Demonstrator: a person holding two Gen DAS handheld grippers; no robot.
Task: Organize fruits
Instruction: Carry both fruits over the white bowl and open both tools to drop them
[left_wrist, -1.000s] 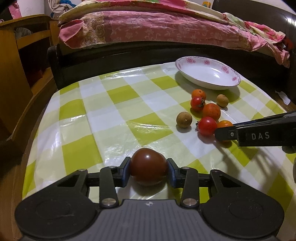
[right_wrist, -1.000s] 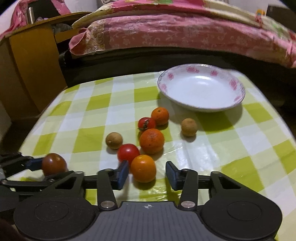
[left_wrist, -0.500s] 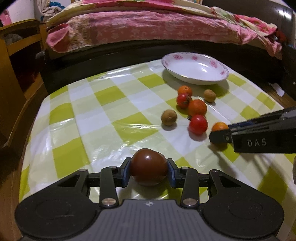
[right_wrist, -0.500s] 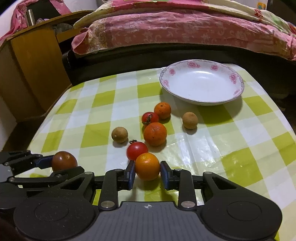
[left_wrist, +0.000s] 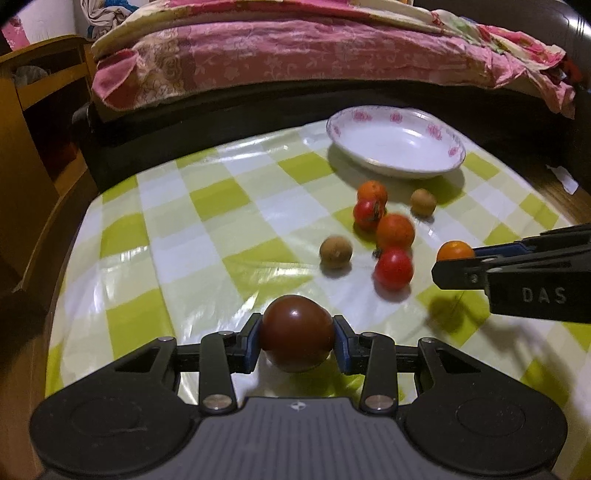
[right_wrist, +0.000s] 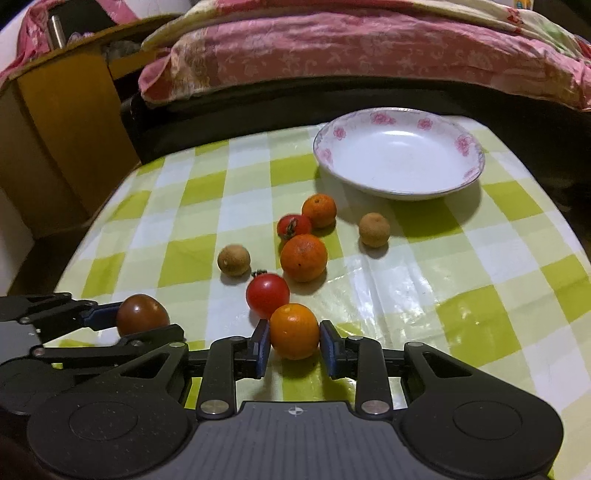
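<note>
My left gripper (left_wrist: 297, 334) is shut on a dark brown tomato (left_wrist: 296, 332), held above the checked tablecloth; it also shows in the right wrist view (right_wrist: 142, 319). My right gripper (right_wrist: 294, 341) is shut on a small orange (right_wrist: 294, 330), also seen in the left wrist view (left_wrist: 455, 251). On the cloth lie two red tomatoes (right_wrist: 267, 295) (right_wrist: 293, 226), two oranges (right_wrist: 303, 257) (right_wrist: 319, 210) and two brown longans (right_wrist: 233, 260) (right_wrist: 374, 229). A white flowered plate (right_wrist: 399, 184) stands empty behind them.
The table's yellow-green checked cloth (right_wrist: 461, 314) ends at a dark bed frame (right_wrist: 258, 110) with pink bedding behind. A wooden cabinet (right_wrist: 55, 129) stands to the left of the table.
My right gripper closed on the small orange and lifted it slightly. My left gripper has lifted the dark tomato and moved it toward the other fruit.
</note>
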